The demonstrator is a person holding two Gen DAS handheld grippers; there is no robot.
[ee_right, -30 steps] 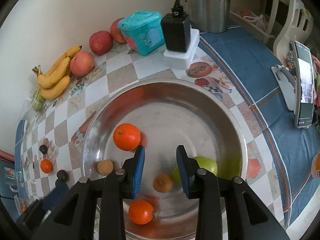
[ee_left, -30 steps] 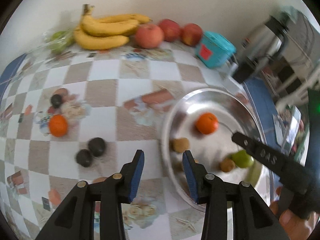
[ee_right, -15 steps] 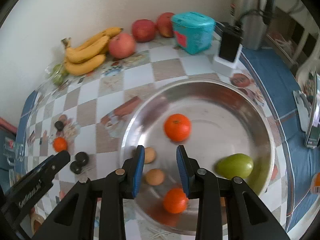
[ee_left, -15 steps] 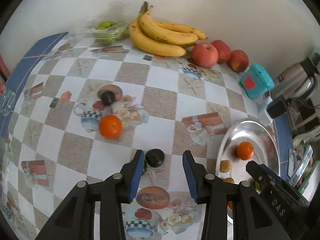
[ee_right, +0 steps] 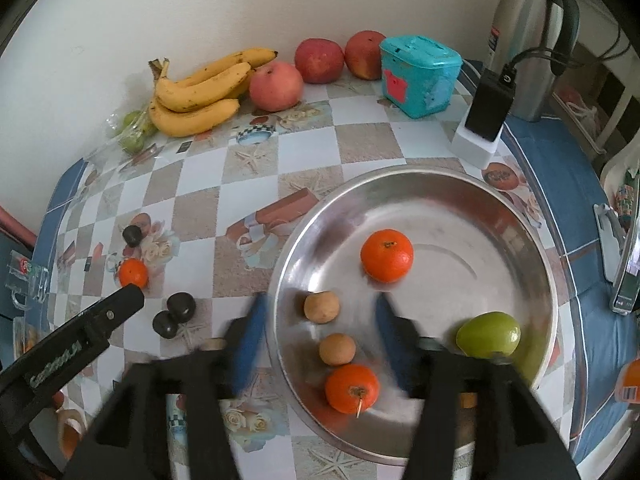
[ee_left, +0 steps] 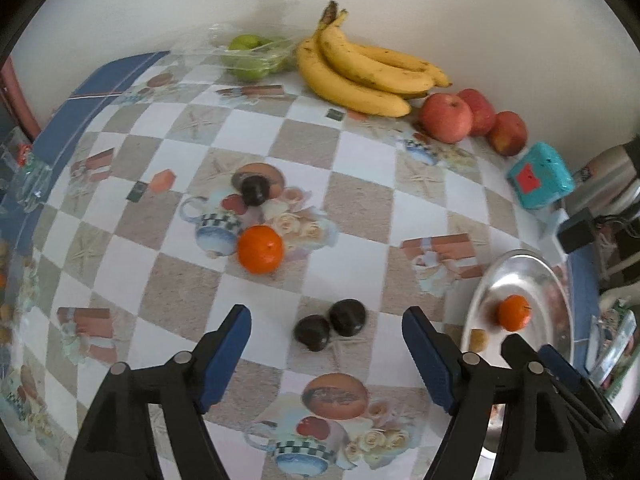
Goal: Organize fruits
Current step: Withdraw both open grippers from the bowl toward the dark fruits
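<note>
My left gripper point(ee_left: 326, 356) hovers over the checked tablecloth, its jaws opening and empty; two dark fruits point(ee_left: 330, 324) lie just beyond its tips, an orange point(ee_left: 260, 249) and another dark fruit point(ee_left: 254, 191) farther off. My right gripper point(ee_right: 318, 338) hangs above the near left part of the steel bowl point(ee_right: 536, 248), jaws opening and blurred, nothing pressed between them. In the bowl lie two oranges point(ee_right: 386, 255), two small brown fruits point(ee_right: 321, 307) and a green fruit point(ee_right: 489, 334). The left gripper's finger point(ee_right: 80, 344) shows at the lower left.
Bananas point(ee_left: 360, 76), apples point(ee_left: 446, 118) and a bag of green fruit point(ee_left: 252, 56) line the wall. A teal box point(ee_right: 418, 74), a black charger on a white block point(ee_right: 486, 114) and a steel kettle point(ee_right: 532, 40) stand behind the bowl. A phone on a stand point(ee_right: 624, 276) is at right.
Both grippers swung left from over the bowl, the left one ending over the dark fruits on the cloth. Both sets of jaws, narrow before, have spread wide in the latest frames.
</note>
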